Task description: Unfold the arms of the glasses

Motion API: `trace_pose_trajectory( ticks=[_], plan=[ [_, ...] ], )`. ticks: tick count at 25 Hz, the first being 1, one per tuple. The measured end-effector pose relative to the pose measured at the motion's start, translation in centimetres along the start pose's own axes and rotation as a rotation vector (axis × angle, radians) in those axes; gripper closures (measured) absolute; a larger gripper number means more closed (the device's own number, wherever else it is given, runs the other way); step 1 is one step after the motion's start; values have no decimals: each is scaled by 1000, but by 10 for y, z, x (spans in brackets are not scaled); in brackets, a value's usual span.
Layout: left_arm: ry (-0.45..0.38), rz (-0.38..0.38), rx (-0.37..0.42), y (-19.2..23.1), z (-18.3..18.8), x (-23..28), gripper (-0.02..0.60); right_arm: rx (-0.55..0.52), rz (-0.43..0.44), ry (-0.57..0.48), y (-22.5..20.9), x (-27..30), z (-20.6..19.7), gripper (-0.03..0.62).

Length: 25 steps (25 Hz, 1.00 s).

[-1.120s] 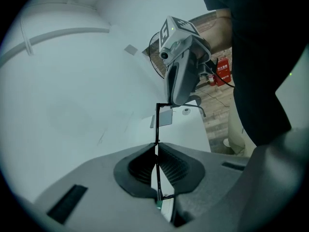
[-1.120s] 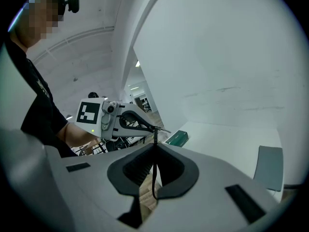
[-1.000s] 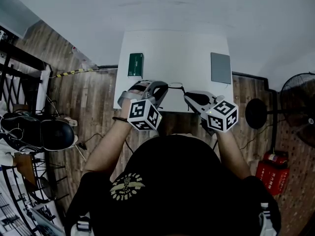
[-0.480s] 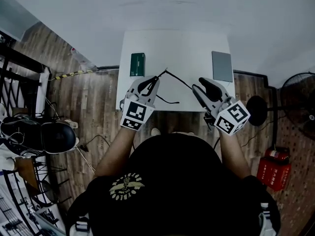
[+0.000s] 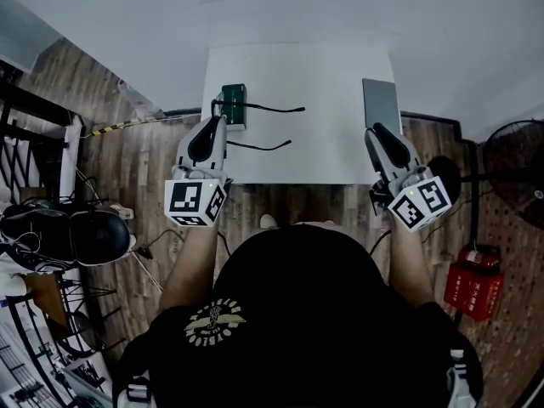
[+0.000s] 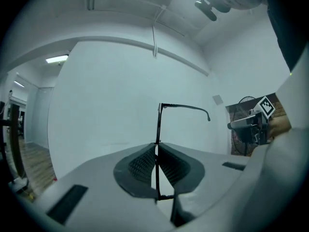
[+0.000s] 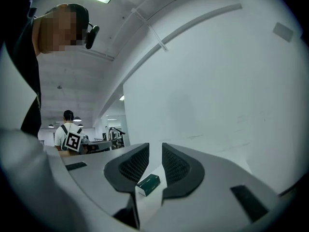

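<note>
Over the left side of the white rectangular table (image 5: 323, 92), my left gripper (image 6: 156, 151) is clamped on the front of the thin black-framed glasses (image 6: 158, 122). Both of their arms stand out to the right, by the small dark green box (image 5: 234, 107). My right gripper (image 7: 154, 164), near the flat grey slab (image 5: 381, 104), has just been narrowing its jaws, which stand apart, gripping nothing.
</note>
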State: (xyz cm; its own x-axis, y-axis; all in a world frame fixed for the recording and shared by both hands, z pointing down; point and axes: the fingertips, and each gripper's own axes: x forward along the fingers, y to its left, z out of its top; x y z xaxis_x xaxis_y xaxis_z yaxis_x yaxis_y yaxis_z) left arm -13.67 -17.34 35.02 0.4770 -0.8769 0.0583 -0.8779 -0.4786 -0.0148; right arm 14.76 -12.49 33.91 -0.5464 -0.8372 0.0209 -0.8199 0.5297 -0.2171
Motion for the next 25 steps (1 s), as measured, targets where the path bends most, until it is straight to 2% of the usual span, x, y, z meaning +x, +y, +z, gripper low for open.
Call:
trace_pose_trajectory(
  ticks=[6,13,25],
  plan=[
    [-59,40,36,4,24,-17,558,-20,-77,-30,-28,-27,11,577],
    [-78,66,33,-7,34,-24,558,-59,-124,-42,-48,-56,27,593],
    [-81,101,12,-59,34,-27,558,-112,-101,-19,-77,-85,38,594]
  ],
)
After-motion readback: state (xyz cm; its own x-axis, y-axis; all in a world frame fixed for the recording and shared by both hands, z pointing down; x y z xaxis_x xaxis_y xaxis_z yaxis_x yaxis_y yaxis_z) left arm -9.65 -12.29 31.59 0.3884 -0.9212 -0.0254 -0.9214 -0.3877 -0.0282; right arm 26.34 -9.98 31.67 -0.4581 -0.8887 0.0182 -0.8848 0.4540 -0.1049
